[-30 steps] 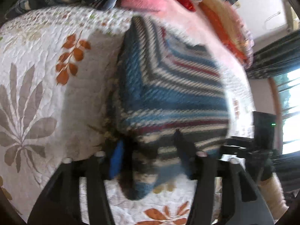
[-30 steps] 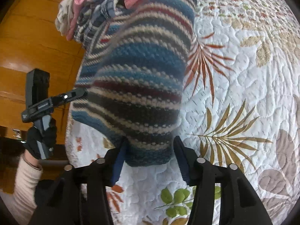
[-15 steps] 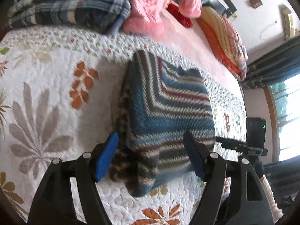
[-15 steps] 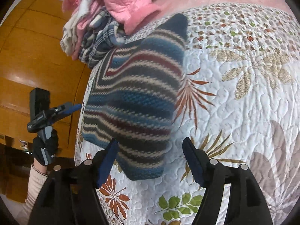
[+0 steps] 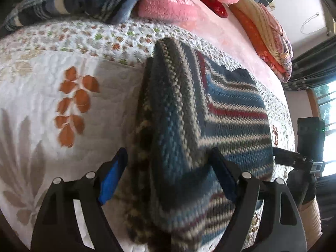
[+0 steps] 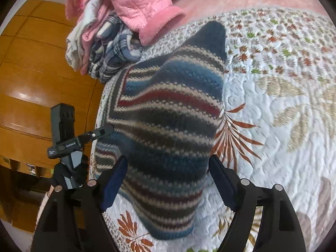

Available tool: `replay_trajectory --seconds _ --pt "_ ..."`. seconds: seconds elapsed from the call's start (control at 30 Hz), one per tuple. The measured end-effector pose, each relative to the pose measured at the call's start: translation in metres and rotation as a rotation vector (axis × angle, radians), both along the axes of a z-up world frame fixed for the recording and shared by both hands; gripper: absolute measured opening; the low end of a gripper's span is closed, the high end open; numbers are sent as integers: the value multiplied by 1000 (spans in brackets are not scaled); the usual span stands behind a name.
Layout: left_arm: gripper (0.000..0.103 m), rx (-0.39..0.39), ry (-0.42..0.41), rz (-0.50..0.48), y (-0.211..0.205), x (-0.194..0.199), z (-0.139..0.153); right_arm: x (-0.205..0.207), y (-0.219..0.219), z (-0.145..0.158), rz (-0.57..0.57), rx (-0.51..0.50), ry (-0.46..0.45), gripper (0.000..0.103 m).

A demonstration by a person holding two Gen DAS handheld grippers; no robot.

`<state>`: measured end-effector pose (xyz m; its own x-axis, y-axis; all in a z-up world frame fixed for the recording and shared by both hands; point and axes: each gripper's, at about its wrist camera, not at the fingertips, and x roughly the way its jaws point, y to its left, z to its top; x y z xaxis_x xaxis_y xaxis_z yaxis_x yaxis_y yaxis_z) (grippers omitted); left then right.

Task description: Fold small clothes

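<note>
A folded striped knit sweater (image 5: 205,126) lies on the bed's leaf-printed quilt (image 5: 42,96), close to the edge nearest both grippers. The left gripper (image 5: 168,176) has its fingers spread wide with nothing pinched; the sweater's near corner bulges up between them, and whether the blue pads touch the wool is hard to tell through the blur. The right gripper (image 6: 168,178) stands open the same way over the other near corner, its lower hem running out of view behind the fingers. In the right wrist view the far end of the sweater rises to a dark blue point, and a fold down its left side hides what lies under it. Beyond it sit a plaid garment (image 6: 113,50) and a pink padded jacket (image 6: 136,6), both cut off by the frame. The wooden floor (image 6: 42,79) shows beside the bed.
</note>
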<state>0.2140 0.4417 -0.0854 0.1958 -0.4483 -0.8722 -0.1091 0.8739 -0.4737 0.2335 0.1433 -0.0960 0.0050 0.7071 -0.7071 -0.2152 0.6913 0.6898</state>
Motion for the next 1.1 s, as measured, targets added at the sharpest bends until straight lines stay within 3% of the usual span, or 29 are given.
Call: replay_trajectory --seconds 0.1,0.2,0.27,0.33,0.47,0.57,0.7,0.9,1.1 --pt "85 -67 20 17 -6 3 -22 7 12 -10 9 8 19 88" --pt "86 -74 13 11 -12 2 -30 14 22 -20 2 3 32 94" --pt "78 -89 11 7 -11 -1 -28 17 27 -27 -3 4 45 94" --pt "59 -99 6 9 -9 -3 -28 19 30 -31 -16 13 48 90" --pt "46 -115 -8 30 -7 -9 -25 13 19 -26 -47 53 41 61" --pt "41 -133 -30 39 -10 -16 -18 6 11 -11 -29 49 17 55" --pt "37 -189 -53 36 -29 -30 -2 -5 -7 18 -5 45 -17 54" --pt "37 -282 -100 -16 -96 -67 34 -36 -78 72 38 -5 -69 54" --pt "37 -322 -141 -106 -174 -108 66 -78 -154 94 14 -3 -87 54"
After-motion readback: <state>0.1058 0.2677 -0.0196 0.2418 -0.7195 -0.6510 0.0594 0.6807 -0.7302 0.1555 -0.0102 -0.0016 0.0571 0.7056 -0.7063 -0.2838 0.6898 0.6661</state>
